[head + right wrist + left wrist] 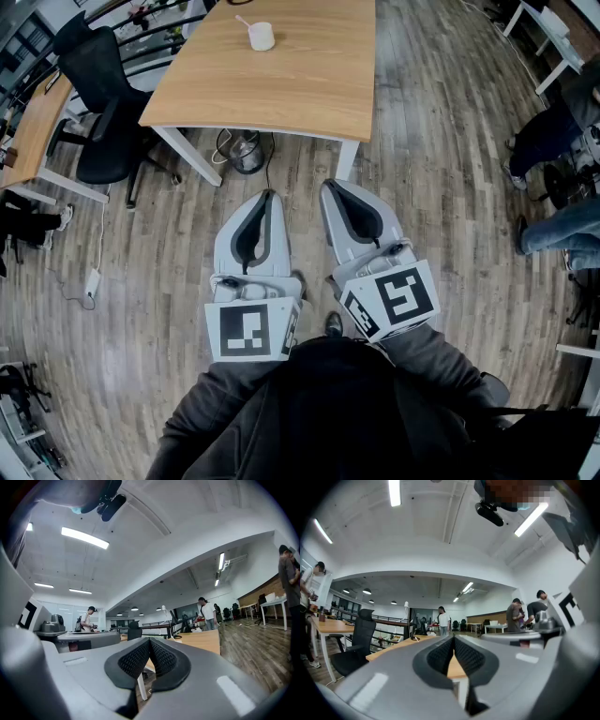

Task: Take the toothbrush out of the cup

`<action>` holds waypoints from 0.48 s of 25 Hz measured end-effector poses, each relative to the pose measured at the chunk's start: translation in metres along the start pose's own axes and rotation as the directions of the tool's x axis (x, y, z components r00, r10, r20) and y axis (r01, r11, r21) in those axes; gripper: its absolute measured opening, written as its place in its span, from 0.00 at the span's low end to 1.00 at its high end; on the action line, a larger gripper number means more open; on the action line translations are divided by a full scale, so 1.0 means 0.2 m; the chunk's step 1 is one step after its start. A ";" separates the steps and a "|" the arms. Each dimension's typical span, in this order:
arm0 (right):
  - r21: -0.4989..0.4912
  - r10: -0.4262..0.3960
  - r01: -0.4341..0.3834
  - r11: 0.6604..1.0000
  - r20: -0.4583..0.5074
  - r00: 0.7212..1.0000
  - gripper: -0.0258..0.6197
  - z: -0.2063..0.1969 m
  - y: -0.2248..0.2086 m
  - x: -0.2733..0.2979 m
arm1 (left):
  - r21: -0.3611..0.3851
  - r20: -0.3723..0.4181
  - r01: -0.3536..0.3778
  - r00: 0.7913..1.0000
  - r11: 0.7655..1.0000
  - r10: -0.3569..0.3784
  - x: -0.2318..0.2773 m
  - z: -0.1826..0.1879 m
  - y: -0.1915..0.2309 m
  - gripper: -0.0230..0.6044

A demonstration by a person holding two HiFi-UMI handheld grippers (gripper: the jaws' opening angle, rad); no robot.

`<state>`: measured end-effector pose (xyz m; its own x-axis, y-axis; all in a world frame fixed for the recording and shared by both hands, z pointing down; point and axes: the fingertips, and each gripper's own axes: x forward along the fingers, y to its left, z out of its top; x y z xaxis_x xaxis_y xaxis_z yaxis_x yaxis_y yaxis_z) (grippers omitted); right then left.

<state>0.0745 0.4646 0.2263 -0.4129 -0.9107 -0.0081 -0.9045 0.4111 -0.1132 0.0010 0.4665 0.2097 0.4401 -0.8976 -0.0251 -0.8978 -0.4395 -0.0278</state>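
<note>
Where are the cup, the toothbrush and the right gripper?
cup (262,39): head view, white side wall.
toothbrush (243,21): head view, handle above the cup rim.
right gripper (333,190): head view, between its shut fingertips.

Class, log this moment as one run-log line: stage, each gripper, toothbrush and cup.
stage: before reach, short of table | left gripper: shut, empty | right gripper: shut, empty | toothbrush: in cup on table

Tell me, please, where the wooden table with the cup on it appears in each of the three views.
Head view: the wooden table fills the top centre.
Left gripper view: its top runs low across the picture, just left of centre.
Right gripper view: it lies right of centre, at mid height.
Shared landmark: the black office chair, left of the table in every view.
</note>
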 end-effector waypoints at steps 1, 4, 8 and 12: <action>-0.002 -0.002 0.002 1.000 0.006 1.000 0.04 0.02 0.00 0.05 | -0.005 -0.003 0.001 1.000 1.000 -0.001 0.03 0.00 0.04 0.05; -0.008 -0.008 0.008 1.000 0.020 1.000 0.04 0.07 0.01 0.19 | -0.017 -0.008 0.002 1.000 1.000 -0.002 0.10 0.02 0.16 0.05; -0.003 -0.003 0.003 1.000 0.025 1.000 0.04 0.11 0.02 0.35 | -0.022 0.024 0.011 1.000 1.000 -0.010 0.21 0.08 0.28 0.05; -0.007 0.012 -0.012 1.000 0.023 1.000 0.04 0.11 0.04 0.51 | -0.040 0.025 0.013 1.000 0.999 -0.012 0.30 0.07 0.39 0.05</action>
<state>0.0272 0.3742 0.2031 -0.4209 -0.9065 -0.0327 -0.9004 0.4219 -0.1060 -0.0418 0.3782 0.1915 0.4512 -0.8911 -0.0498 -0.8918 -0.4522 0.0116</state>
